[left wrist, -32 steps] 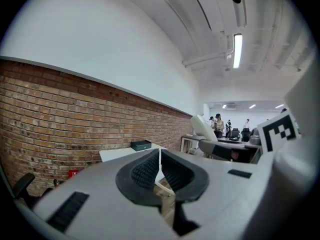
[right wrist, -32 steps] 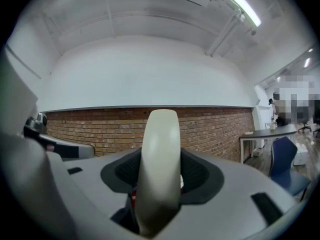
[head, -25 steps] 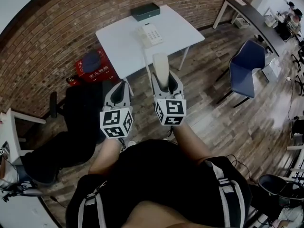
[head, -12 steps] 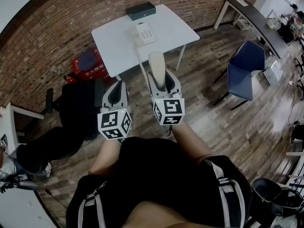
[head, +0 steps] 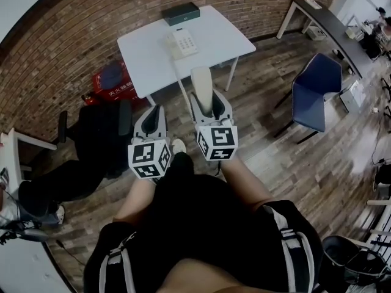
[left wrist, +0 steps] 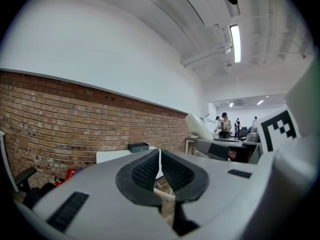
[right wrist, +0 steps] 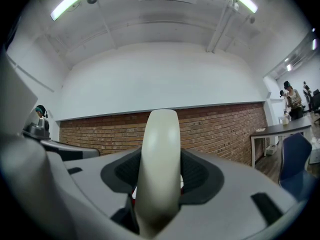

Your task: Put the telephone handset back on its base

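Note:
My right gripper (head: 208, 99) is shut on the cream telephone handset (head: 203, 85), which stands up between its jaws; in the right gripper view the handset (right wrist: 160, 164) fills the gap between the dark pads. Its cord (head: 181, 85) runs back to the white telephone base (head: 183, 42) on the white table (head: 220, 38) ahead, well beyond both grippers. My left gripper (head: 152, 116) hangs beside the right one, jaws shut and empty; the left gripper view shows its pads (left wrist: 145, 171) meeting.
A dark green box (head: 181, 13) sits at the table's far edge by the brick wall. A red crate (head: 116, 85) and a black office chair (head: 101, 142) stand left; a blue chair (head: 314, 90) stands right. Wooden floor lies between me and the table.
The table and phone base shifted up and left in the head view, then held. A shoe tip now shows under the left gripper. Both grippers keep their grip and pose.

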